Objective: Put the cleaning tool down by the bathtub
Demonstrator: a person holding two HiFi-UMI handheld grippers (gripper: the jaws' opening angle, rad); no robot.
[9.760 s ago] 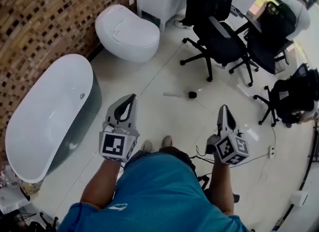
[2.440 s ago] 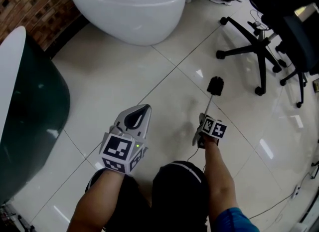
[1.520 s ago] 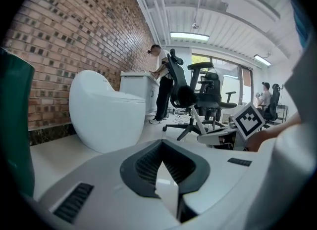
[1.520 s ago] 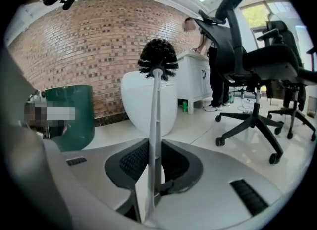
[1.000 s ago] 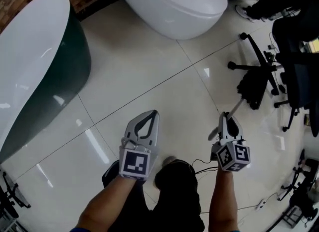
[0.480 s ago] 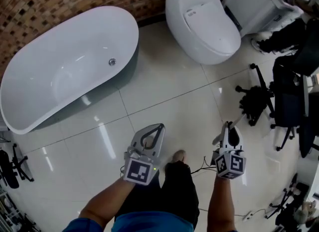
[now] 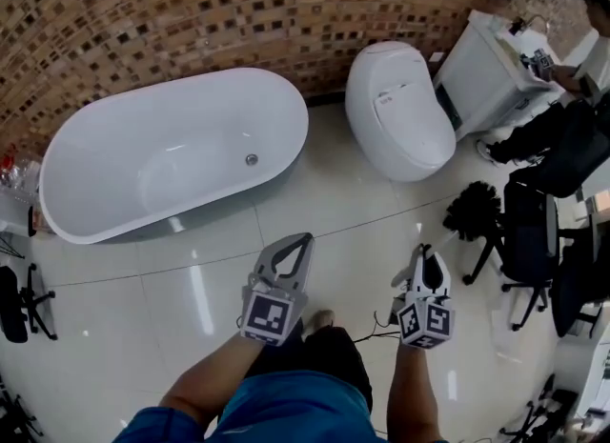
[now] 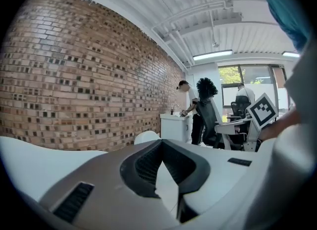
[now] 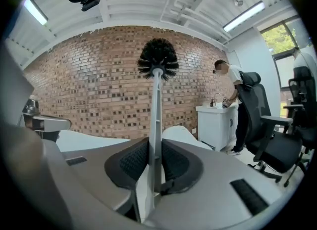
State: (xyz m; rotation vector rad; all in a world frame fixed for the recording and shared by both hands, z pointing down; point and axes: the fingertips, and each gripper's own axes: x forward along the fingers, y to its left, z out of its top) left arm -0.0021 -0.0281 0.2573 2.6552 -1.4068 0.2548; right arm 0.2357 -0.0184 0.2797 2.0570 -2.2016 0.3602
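Approx 10 s ago the brush (image 7: 471,211) lay flat on the floor (image 7: 191,289) by the office chairs (image 7: 529,231), w/ the right gripper (image 7: 426,256) empty. Now it's off the floor, handle clamped in that gripper, bristle head up & fwd. 2.4 s ago the gripper was down low at the handle; 1 s ago the brush was already lifted. Person has turned too: the bathtub (image 7: 143,170), before only partly in shot at left, now lies whole across the top left, w/ the toilet (image 7: 396,112) to its right & the brick wall (image 7: 191,12) behind.
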